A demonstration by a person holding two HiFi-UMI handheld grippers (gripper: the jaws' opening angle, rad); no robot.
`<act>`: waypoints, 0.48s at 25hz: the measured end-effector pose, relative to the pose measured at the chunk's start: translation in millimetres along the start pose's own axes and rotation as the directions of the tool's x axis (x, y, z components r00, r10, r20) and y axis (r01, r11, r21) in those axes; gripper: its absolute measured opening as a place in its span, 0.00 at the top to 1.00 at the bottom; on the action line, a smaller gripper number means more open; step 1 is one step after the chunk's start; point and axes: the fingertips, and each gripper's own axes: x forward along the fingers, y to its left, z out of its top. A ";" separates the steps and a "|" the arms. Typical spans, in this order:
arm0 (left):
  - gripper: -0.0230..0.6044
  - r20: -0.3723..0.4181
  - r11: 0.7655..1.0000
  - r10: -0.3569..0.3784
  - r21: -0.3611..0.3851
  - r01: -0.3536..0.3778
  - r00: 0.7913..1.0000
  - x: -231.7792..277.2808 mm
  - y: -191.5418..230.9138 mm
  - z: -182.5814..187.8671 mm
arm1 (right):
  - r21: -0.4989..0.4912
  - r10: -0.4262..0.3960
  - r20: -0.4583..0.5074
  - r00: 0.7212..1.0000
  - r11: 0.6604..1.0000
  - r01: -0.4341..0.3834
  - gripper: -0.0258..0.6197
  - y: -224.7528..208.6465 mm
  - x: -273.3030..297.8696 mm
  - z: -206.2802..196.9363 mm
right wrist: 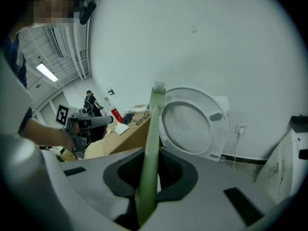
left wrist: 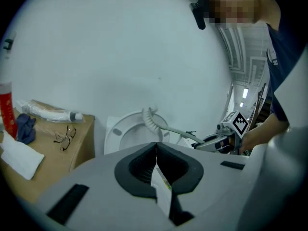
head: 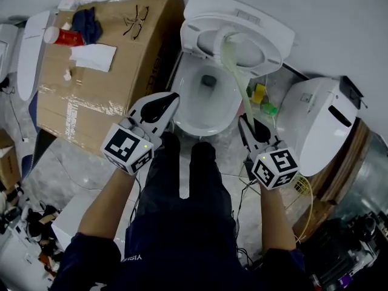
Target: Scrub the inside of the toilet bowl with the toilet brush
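Tool: the long pale-green plastic toilet brush [head: 241,83] ran up the centre-right of the head view, from the right gripper [head: 250,128] to the raised white toilet seat [head: 273,53].
Right gripper fingers: clamped on the lower end of the brush handle; its own view showed the green shaft [right wrist: 153,129] rising from between the jaws.
Left gripper fingers: the left gripper [head: 171,100], at the centre left, had its jaws pressed together with no task thing in them. A thin pale strip showed at the seam [left wrist: 161,186]; what it was could not be told.
Brush head: up high, at or just beside the raised seat, not down in the bowl. The left gripper view showed the bristles [left wrist: 149,120] near the seat's rim.
Bowl: the white ceramic toilet bowl [head: 183,105] sat open in the upper middle, dark water at its bottom, with nothing inside it.
Done: the seat was up and the brush was in hand.
Left: judging by the brush's position, the head had yet to be lowered into the bowl and worked round the inner wall. Whether any scrubbing had already happened could not be read from the bowl.
Nearby: a brown cardboard box [head: 121,71] at the upper left carried dark-framed glasses [head: 136,20], well apart from the work.
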 end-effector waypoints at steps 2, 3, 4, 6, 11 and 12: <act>0.91 -0.018 1.000 -0.007 -0.006 0.007 1.000 7.3 10.5 -18.1 | 0.005 -0.009 -0.020 1.000 1.000 0.009 0.88 -3.1 12.6 -16.9; 0.91 -0.028 1.000 -0.011 -0.011 0.011 1.000 11.0 15.3 -27.6 | 0.007 -0.014 -0.031 0.999 1.000 0.014 0.88 -5.4 18.7 -26.0; 0.91 -0.036 1.000 -0.015 -0.016 0.015 0.999 14.7 20.0 -37.1 | 0.009 -0.020 -0.043 0.999 1.000 0.020 0.88 -8.3 25.0 -35.5; 0.91 -0.054 1.000 -0.019 -0.024 0.018 0.998 21.1 29.4 -55.6 | 0.012 -0.034 -0.072 0.997 0.999 0.035 0.88 -15.0 38.7 -55.7; 0.91 -0.087 0.999 -0.016 -0.041 0.012 0.996 32.5 47.8 -97.2 | 0.004 -0.053 -0.154 0.987 0.998 0.055 0.88 -34.4 70.4 -106.7; 0.91 -0.093 0.999 -0.016 -0.044 0.012 0.996 34.4 50.2 -105.1 | -0.001 -0.056 -0.171 0.984 0.998 0.057 0.88 -38.3 76.0 -116.5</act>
